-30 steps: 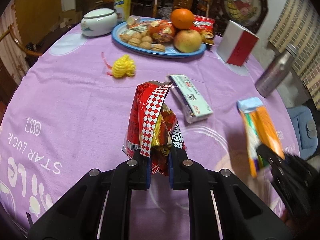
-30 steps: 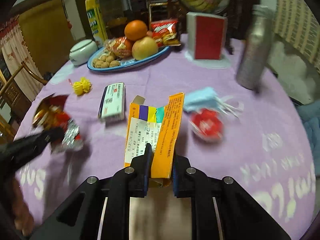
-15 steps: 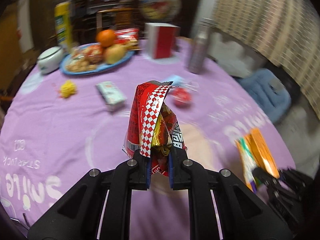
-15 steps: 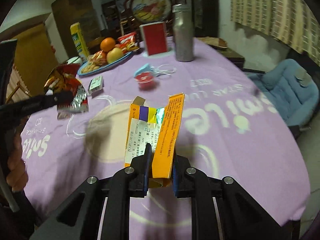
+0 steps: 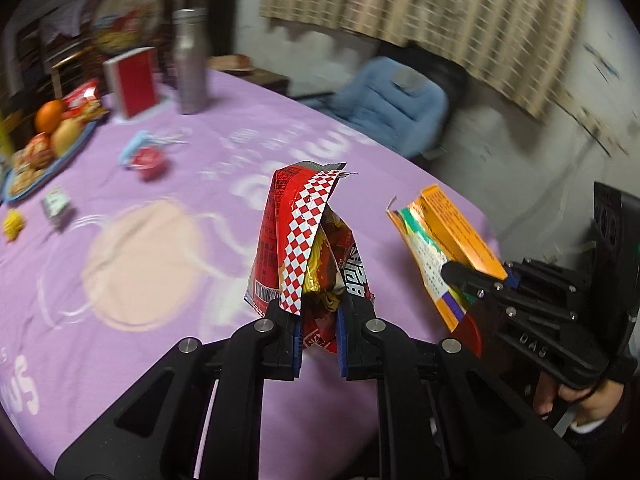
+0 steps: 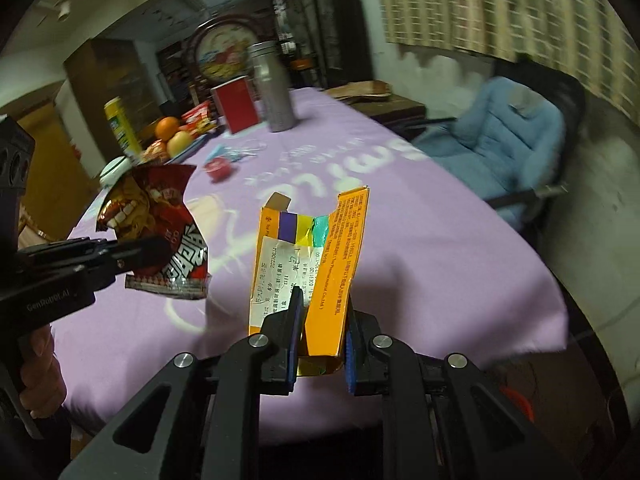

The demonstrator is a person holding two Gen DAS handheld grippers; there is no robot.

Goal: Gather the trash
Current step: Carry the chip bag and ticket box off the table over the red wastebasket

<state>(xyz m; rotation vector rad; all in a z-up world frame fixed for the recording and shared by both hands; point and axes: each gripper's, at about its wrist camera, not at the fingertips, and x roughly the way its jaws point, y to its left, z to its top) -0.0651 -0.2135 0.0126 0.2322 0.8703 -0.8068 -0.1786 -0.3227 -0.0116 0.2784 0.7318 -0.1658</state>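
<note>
I have the red snack wrapper (image 5: 308, 248) pinched upright in my left gripper (image 5: 318, 334), jaws clamped on its lower edge, and the torn orange carton (image 6: 316, 256) (a printed label on its face) squeezed the same way in my right gripper (image 6: 320, 344). Both are held up over the near edge of the purple tablecloth (image 5: 140, 240). Farther back on the cloth sit a small red cup (image 5: 149, 158), a silver bottle (image 5: 190, 62), a red box (image 5: 134, 82) and a blue fruit plate (image 5: 70, 152), with a blue chair (image 6: 508, 136) beside the table.
</note>
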